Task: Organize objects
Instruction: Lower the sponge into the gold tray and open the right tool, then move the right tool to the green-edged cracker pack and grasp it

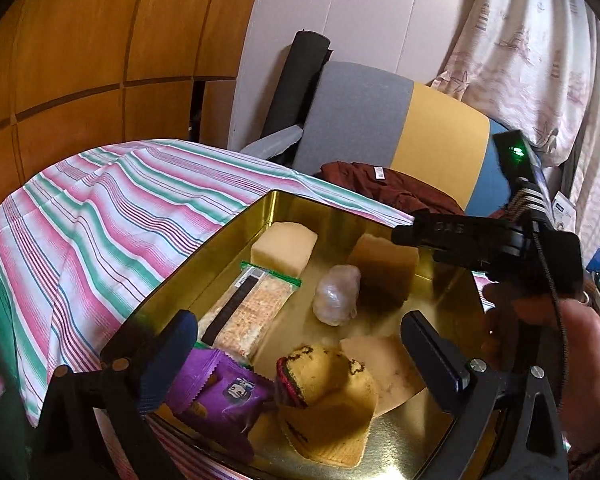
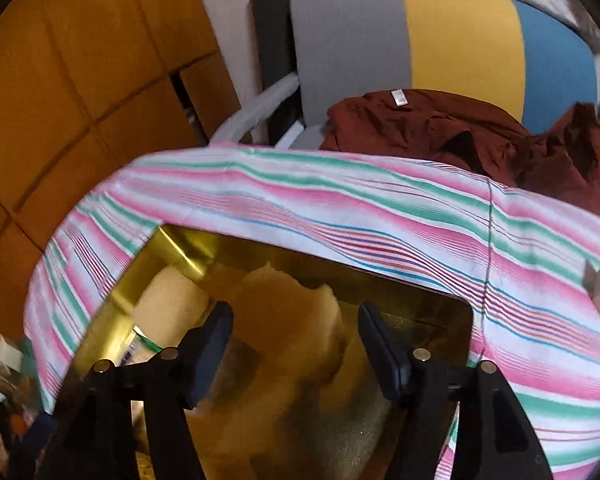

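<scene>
Tin (image 1: 204, 240) of gold metal fills the lower centre of our left view, on the striped cloth (image 1: 100, 208), holding sponges, a cracker pack (image 1: 248, 304) and a purple packet (image 1: 220, 396). We see the left hand-held gripper (image 1: 300, 360) wide open, gripping nothing; the right hand-held gripper (image 2: 296, 344) gapes empty over a tan sponge (image 2: 284, 320)

My table wears a pink, green and white striped cloth (image 1: 100, 216). On it, near me and to the right, sits a gold tin (image 1: 204, 264); the left stretch lies bare.
</scene>
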The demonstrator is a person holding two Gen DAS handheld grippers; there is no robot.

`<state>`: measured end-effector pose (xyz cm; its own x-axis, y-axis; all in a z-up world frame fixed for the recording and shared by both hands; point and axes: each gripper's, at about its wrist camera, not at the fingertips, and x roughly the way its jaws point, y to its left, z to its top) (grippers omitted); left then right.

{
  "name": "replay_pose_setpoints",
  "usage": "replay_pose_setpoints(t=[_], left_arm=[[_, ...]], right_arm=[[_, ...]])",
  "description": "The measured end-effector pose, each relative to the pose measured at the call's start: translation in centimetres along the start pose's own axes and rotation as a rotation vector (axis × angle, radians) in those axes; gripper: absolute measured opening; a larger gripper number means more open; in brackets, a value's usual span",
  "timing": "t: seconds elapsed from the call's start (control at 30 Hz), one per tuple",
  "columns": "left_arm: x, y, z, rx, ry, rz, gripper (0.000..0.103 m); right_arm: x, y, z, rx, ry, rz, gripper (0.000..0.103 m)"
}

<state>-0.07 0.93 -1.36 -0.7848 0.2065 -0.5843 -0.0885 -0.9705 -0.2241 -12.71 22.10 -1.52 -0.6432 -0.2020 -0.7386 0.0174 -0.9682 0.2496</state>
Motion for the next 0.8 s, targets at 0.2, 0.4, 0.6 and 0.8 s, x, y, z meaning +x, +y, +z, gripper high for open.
replay_pose_setpoints(t=[0.2,0.4,0.6,0.8], left_arm=[[-0.1,-0.5,-0.2,-0.017,0.017,-0.033,0.102],[-0.7,-2.1,-0.7,0.026,0.021,-0.056,0.103],[-1.4,-4.1,-1.4,0.084,0.026,-0.103,0.103],[-2.1,-6.4,-2.5,0.147,0.04,-0.167,0.103]], right_arm=[[-3.7,-0.6,-1.4,-0.012,-0.073,-0.011,0.066],[-6.7,-1.0,-3.4,-0.006,-0.107,-0.017,0.066],[-8.9,-2.4,-5.8,0.014,-0.122,-0.06,0.066],[-10.7,-5.1,-8.4,0.047,-0.126,-0.108,0.066]])
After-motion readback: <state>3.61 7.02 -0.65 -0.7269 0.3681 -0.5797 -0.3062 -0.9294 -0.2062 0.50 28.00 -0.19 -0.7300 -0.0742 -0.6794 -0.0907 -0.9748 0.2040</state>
